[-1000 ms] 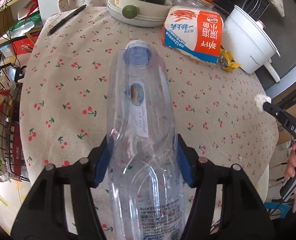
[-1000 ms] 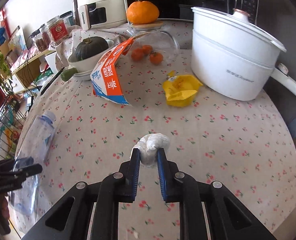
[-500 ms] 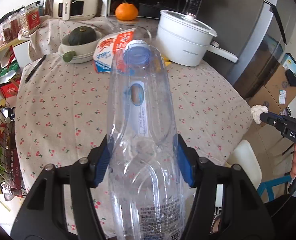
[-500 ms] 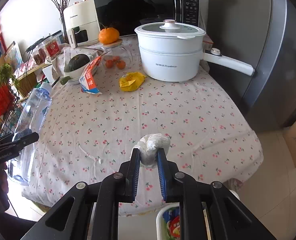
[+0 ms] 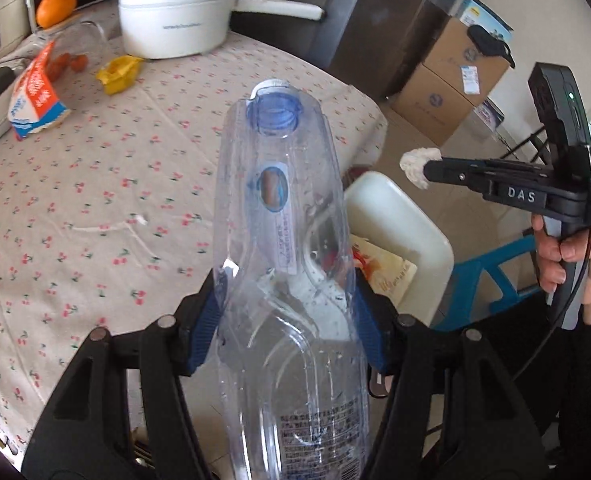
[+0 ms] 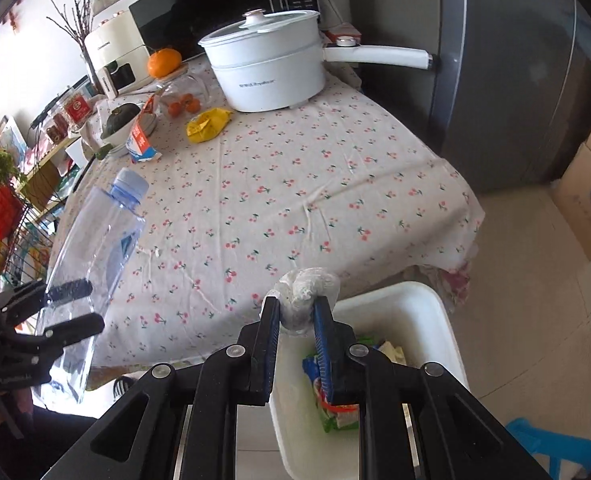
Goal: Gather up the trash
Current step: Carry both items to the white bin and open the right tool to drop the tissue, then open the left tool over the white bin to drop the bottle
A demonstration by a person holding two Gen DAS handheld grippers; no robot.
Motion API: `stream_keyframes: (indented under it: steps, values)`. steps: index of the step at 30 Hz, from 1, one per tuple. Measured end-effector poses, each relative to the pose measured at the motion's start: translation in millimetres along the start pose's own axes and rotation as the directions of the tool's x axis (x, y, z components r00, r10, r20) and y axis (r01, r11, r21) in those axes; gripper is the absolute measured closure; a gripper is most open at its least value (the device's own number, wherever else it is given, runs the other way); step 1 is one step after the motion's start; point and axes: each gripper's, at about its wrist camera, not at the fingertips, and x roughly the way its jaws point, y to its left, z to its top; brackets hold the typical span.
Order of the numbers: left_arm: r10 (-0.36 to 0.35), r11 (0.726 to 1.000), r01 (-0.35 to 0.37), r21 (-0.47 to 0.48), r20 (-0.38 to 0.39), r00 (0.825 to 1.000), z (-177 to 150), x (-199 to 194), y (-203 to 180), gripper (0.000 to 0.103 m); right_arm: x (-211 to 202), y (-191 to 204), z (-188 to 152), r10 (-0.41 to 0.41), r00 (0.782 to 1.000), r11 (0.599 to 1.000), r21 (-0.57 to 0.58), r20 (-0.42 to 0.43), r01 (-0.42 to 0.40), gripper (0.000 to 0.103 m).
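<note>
**Two claws, two pieces of trash**

Above the white plastic bin (image 6: 423,312), the right claw (image 6: 296,320) is clamped on one crumpled white wad (image 6: 307,284). The left claw (image 5: 285,316) pinches one clear plastic bottle (image 5: 283,248) beside the cherry-print surface (image 6: 295,184).

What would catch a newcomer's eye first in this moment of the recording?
The big clear bottle fills the left wrist view, clamped in the left gripper over the table edge. Next, the white wad pinched in the right gripper, held above the white bin on the floor beside the table. Behind, a white pot stands at the table's far end.
</note>
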Motion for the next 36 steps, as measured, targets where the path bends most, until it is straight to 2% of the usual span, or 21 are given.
stream_keyframes:
  steps: [9, 12, 14, 16, 19, 23, 27, 31, 36]
  values:
    - [-0.062, 0.986, 0.086, 0.14, -0.163, 0.985, 2, 59, -70, 0.04, 26, -61, -41, -0.059, 0.983, 0.992, 0.099, -0.171, 0.077, 0.083]
    - [-0.084, 0.981, 0.12, 0.15, -0.226, 0.97, 4, 75, -84, 0.04, 28, -78, -48, -0.057, 0.977, 0.984, 0.153, -0.203, 0.089, 0.077]
    - [-0.093, 0.979, 0.136, 0.149, -0.263, 0.96, 4, 85, -90, 0.04, 25, -84, -49, -0.069, 0.978, 0.981, 0.168, -0.196, 0.102, 0.063]
    - [-0.101, 0.979, 0.148, 0.141, -0.297, 0.95, 6, 95, -93, 0.04, 16, -87, -49, -0.089, 0.983, 0.98, 0.164, -0.163, 0.115, 0.043]
    - [-0.114, 0.978, 0.167, 0.124, -0.348, 0.931, 5, 109, -96, 0.04, 7, -89, -49, -0.126, 0.983, 0.979, 0.146, -0.13, 0.144, 0.04]
    - [-0.125, 0.978, 0.181, 0.107, -0.396, 0.91, 5, 126, -99, 0.04, 3, -99, -51, -0.132, 0.983, 0.975, 0.159, -0.128, 0.152, 0.038]
    - [-0.135, 0.977, 0.19, 0.094, -0.419, 0.898, 10, 140, -101, 0.04, 0, -108, -52, -0.128, 0.983, 0.971, 0.186, -0.129, 0.151, 0.038]
    - [-0.148, 0.976, 0.199, 0.083, -0.416, 0.897, 17, 150, -99, 0.04, -3, -113, -50, -0.118, 0.986, 0.967, 0.211, -0.116, 0.14, 0.038]
    - [-0.195, 0.972, 0.228, 0.049, -0.37, 0.908, 32, 147, -95, 0.026, -5, -115, -49, -0.117, 0.987, 0.965, 0.221, -0.108, 0.139, 0.038]
